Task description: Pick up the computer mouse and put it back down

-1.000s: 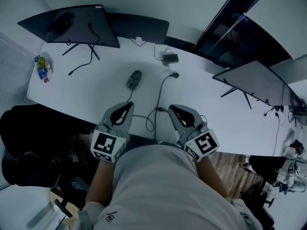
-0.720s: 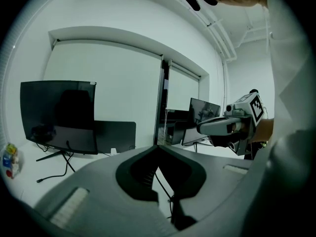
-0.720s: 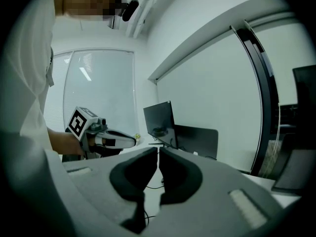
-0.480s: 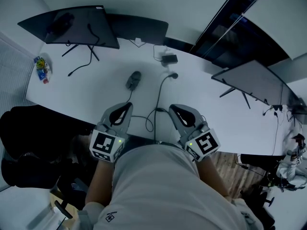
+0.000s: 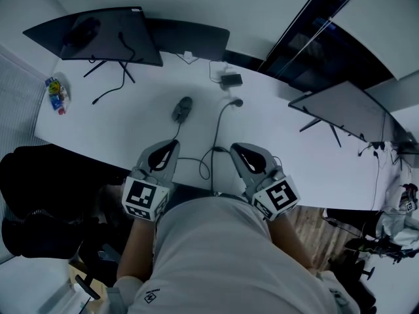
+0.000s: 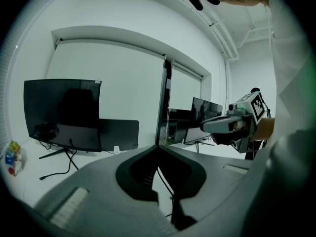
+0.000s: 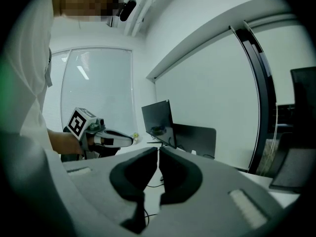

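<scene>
We see a grey left gripper (image 5: 171, 144) and right gripper (image 5: 237, 148), black-lined jaws, a black-and-white marker cube (image 5: 143, 198) behind each, and a pale grey shirt (image 5: 216, 260).

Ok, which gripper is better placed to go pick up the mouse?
Left. The left gripper sits nearly in line with the mouse and nearer to it; the right gripper lies farther off to the side. Both have closed jaws and must open first.

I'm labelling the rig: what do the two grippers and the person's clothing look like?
Both the left gripper and right gripper have grey wedge-shaped shells with black inner pads; each carries a white cube with black square markers. The person wears a light shirt.
</scene>
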Available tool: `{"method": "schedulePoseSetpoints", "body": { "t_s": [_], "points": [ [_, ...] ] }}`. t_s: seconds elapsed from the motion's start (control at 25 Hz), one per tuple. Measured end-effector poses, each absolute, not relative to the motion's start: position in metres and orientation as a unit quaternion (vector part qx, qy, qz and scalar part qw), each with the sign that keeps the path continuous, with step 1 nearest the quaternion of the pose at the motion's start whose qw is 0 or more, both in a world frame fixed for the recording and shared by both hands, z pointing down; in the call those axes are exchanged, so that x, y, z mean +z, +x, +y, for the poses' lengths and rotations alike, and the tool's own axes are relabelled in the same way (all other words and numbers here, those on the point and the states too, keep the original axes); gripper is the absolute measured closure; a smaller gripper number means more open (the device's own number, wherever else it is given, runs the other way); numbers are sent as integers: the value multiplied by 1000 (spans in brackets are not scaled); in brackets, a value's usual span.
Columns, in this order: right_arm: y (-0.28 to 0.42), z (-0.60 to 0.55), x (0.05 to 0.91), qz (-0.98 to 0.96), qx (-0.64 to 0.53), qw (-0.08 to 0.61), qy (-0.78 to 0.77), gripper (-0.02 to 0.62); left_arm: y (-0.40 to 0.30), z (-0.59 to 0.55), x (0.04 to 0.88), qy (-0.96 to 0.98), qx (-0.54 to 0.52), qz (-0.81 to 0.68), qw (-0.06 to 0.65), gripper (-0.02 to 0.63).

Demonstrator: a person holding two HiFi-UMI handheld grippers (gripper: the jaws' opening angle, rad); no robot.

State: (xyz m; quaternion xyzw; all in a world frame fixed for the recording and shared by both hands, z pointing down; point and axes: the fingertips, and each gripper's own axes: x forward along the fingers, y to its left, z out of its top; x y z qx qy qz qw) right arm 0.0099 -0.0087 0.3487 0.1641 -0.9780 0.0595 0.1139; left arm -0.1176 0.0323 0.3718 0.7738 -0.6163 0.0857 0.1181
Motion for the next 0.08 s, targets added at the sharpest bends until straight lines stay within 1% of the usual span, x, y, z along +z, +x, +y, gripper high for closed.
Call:
{"method": "schedulePoseSetpoints", "body": {
  "t_s": [0.08],
  "points": [
    [10, -10, 349, -977, 61, 116, 166, 583, -118, 33, 374, 774, 87, -615, 120, 598]
  ]
}}
